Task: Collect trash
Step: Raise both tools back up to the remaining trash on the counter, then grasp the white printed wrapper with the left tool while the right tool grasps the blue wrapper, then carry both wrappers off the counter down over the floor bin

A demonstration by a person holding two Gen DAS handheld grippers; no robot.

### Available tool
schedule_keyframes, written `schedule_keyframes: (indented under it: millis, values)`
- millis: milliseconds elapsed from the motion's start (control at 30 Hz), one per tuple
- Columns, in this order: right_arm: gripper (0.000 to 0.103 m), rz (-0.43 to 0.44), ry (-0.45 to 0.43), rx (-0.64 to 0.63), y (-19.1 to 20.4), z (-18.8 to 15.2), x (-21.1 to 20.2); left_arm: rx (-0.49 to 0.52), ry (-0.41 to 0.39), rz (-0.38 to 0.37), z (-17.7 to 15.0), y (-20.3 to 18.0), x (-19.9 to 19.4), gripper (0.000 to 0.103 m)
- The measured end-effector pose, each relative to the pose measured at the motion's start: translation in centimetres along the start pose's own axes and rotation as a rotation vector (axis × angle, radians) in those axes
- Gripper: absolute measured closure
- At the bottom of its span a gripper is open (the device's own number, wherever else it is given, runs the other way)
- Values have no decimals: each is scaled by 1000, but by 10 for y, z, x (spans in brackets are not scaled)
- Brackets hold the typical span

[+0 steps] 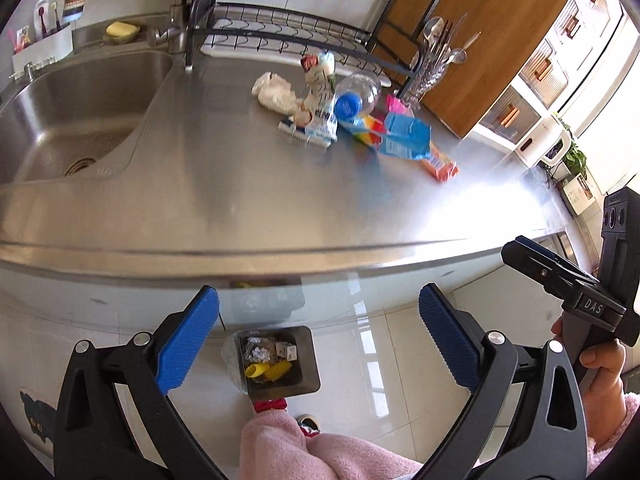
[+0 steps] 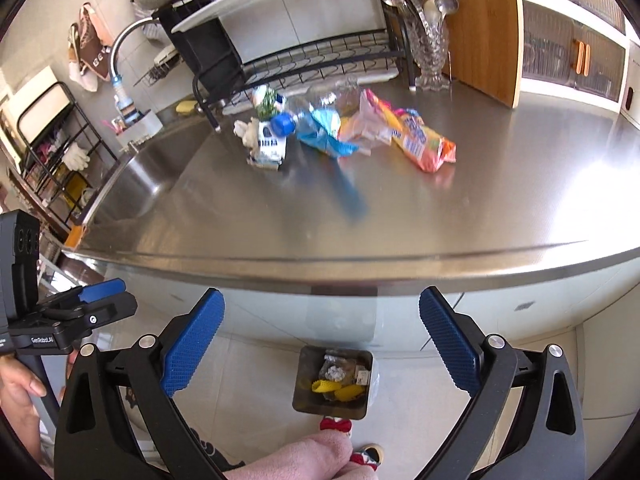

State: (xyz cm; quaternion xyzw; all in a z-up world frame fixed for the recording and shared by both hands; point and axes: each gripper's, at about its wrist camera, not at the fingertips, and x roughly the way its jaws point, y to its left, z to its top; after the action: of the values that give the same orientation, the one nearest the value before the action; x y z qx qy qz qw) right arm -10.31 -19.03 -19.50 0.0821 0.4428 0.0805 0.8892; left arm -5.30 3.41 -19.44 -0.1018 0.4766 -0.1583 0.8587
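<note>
- Your left gripper (image 1: pixel 319 344) stands wide with nothing between its blue pads; it hangs in front of the counter's near edge, above the floor bin.
- Your right gripper (image 2: pixel 322 344) is just as wide and just as empty, level with the left one; each shows at the side of the other's view.
- Below both, the trash bin (image 2: pixel 304 396) sits on the floor against the cabinet front, already holding crumpled foil, yellow scraps and a small carton.
- The remaining trash lies in one heap toward the counter's far edge, in front of the dish rack (image 1: pixel 288 32).
- The orange snack wrapper (image 2: pixel 424 144) lies nearest the counter's right side, flat and free at its near end. It looks light, crinkly and slippery, so I judge a pinch across its near end is best.
- The blue packet (image 1: pixel 404 136) overlaps its neighbours; being soft film, it will likely drag them along when lifted.
- The clear plastic bottle (image 1: pixel 360 90) with the blue cap lies on its side behind it: light, springy, apt to roll. Take it across the neck.
- The milk carton (image 2: pixel 270 146) and the crumpled white tissue (image 1: pixel 274 90) lie on the heap's sink side; the carton is stiff enough to grip by its body.
- Mind the glass utensil holder (image 2: pixel 432 56) just behind the wrappers: it is fragile and tippable.
- The sink (image 1: pixel 68 120) fills the counter's left end, well clear of the heap.
</note>
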Motion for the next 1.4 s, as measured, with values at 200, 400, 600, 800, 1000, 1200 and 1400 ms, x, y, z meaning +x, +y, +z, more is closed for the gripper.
schedule_keyframes:
  millis: [200, 400, 600, 800, 1000, 1200, 1400]
  values:
    - [4, -1, -60, 39, -5, 49, 11, 40, -39, -5, 55, 3, 15, 8]
    - [4, 6, -67, 56, -10, 87, 37, 56, -47, -10, 105, 5, 41, 8]
    - [6, 32, -53, 72, -16, 109, 69, 59, -50, -18, 141, 10, 72, 8]
    - [30, 41, -8, 48, -19, 118, 98, 72, -8, -31, 172, 8, 111, 22]
    - [47, 44, 25, 32, -17, 120, 118, 105, 28, -39, 191, -1, 143, 35]
    - [71, 59, 59, 31, -18, 119, 130, 106, 79, -45, 190, -1, 164, 70]
    - [89, 77, 76, 9, -15, 115, 130, 137, 75, -37, 182, -9, 160, 100]
